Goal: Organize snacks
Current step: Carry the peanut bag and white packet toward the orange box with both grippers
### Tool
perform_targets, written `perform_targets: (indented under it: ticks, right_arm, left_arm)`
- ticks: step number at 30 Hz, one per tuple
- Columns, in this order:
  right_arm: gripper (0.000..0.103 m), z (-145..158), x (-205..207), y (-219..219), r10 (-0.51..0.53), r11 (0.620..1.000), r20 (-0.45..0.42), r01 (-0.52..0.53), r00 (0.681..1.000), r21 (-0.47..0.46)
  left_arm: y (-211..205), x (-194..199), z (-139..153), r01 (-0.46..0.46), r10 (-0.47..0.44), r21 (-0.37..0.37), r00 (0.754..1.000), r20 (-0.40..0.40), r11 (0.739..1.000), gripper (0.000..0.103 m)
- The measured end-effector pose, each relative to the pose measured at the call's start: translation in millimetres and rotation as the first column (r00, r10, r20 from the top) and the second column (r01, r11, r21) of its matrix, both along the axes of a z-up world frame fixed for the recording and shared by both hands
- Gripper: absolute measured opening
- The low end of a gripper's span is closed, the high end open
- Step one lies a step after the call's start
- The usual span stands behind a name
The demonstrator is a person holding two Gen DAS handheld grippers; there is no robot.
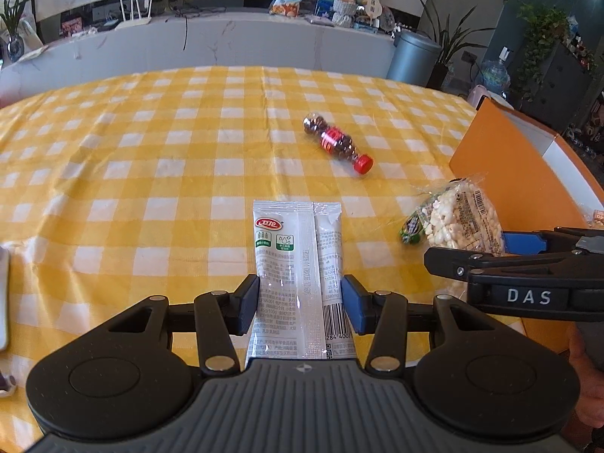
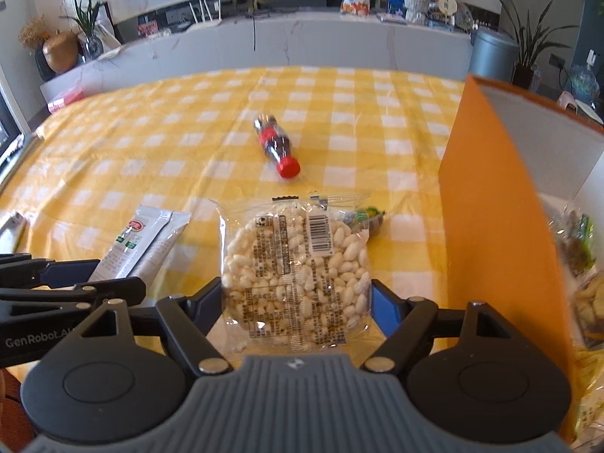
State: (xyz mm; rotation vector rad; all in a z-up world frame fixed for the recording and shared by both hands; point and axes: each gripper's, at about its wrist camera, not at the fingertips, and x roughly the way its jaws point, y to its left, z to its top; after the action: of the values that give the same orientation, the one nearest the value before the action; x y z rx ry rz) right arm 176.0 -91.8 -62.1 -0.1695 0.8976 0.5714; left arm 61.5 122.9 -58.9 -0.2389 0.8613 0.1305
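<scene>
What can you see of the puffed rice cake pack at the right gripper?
The puffed rice cake pack is a round disc of white puffed grains sealed in clear film, with printed text and a barcode label facing up. It sits between the right gripper's jaws, which press its two sides, above the yellow checked tablecloth. A green-wrapped snack lies at its far edge.

Beside the orange box (image 2: pixel 502 204) on the checked cloth lie one puffed-rice cake pack (image 2: pixel 296 275), one white sachet (image 1: pixel 298 275) and one small candy bottle (image 1: pixel 336 141). One green-wrapped sweet (image 2: pixel 364 217) lies there too.
</scene>
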Motion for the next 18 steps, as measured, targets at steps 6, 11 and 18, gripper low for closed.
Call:
perform_targets:
  ticks: [6, 11, 18]
  right_arm:
    - [0.077, 34.9, -8.5, -18.8, -0.003, 0.997, 0.042, 0.000, 0.999, 0.079]
    - [0.077, 63.1, -13.1, -36.7, -0.008, 0.992, 0.084, -0.003, 0.996, 0.125]
    - [0.077, 98.0, -11.1, -72.3, -0.063, 0.989, 0.173, 0.038, 0.983, 0.146]
  left_arm:
    - [-11.6, -6.5, 26.8, 0.021, -0.024, 0.041, 0.998, 0.065, 0.999, 0.054]
    - [-28.6, -2.5, 50.5, 0.069, -0.079, 0.083, 0.989, 0.122, 0.994, 0.054]
    - [-64.5, 19.2, 79.5, 0.171, -0.197, 0.141, 0.961, 0.196, 0.975, 0.054]
